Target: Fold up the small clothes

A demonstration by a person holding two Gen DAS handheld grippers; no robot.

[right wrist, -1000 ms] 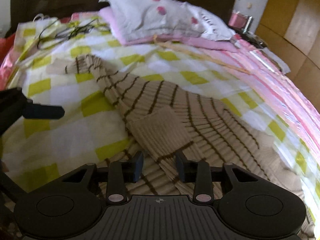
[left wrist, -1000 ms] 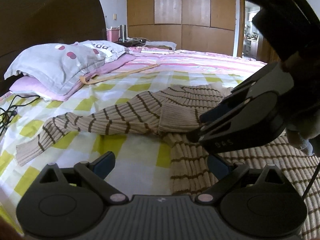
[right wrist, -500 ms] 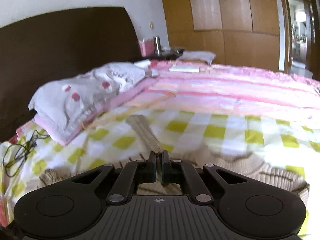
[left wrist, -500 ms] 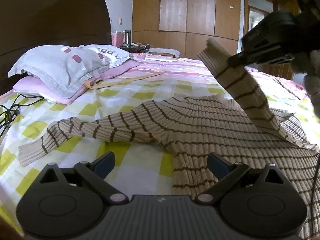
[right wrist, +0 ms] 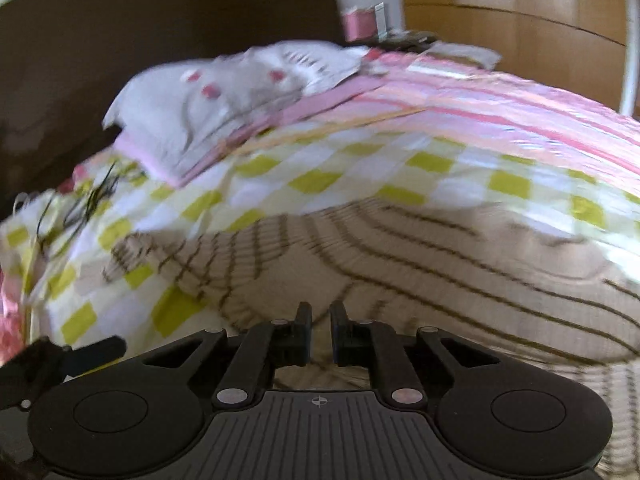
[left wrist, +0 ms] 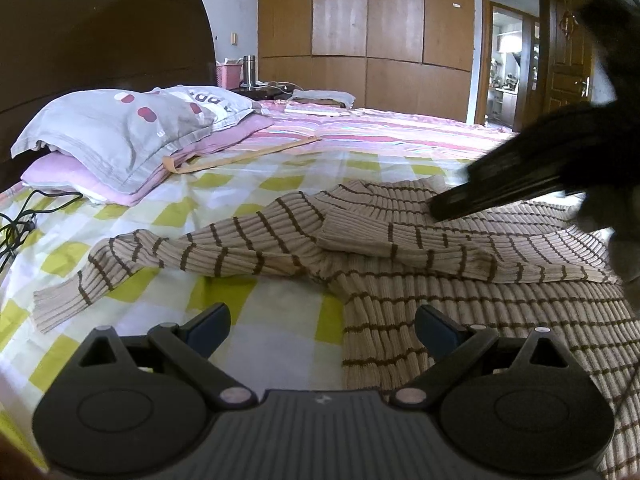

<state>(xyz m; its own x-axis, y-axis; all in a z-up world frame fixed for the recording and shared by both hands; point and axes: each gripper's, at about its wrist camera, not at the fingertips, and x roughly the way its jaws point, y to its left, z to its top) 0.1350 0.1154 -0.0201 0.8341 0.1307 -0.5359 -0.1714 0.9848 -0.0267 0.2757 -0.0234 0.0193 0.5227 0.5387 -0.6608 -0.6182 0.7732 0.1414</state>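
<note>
A beige ribbed sweater (left wrist: pixel 460 292) with brown stripes lies flat on the checked bed sheet (left wrist: pixel 256 340). One sleeve (left wrist: pixel 416 244) is folded across the chest; the other sleeve (left wrist: pixel 132 268) stretches out to the left. My left gripper (left wrist: pixel 322 322) is open and empty just above the sweater's near edge. My right gripper (right wrist: pixel 320 318) hovers over the sweater (right wrist: pixel 440 264), jaws slightly apart, nothing between them; in the left wrist view (left wrist: pixel 516 184) it reaches in from the right above the folded sleeve.
A grey pillow (left wrist: pixel 120 128) on a pink one lies at the far left by the dark headboard (left wrist: pixel 100 36). A black cable (left wrist: pixel 20 220) lies at the left edge. A pink striped blanket (left wrist: pixel 380 132) covers the far side. Wooden wardrobes (left wrist: pixel 368 28) stand behind.
The right gripper lifted the sleeve, carried it across the chest and let it go; the sleeve now lies folded flat. The left gripper stayed open and barely moved.
</note>
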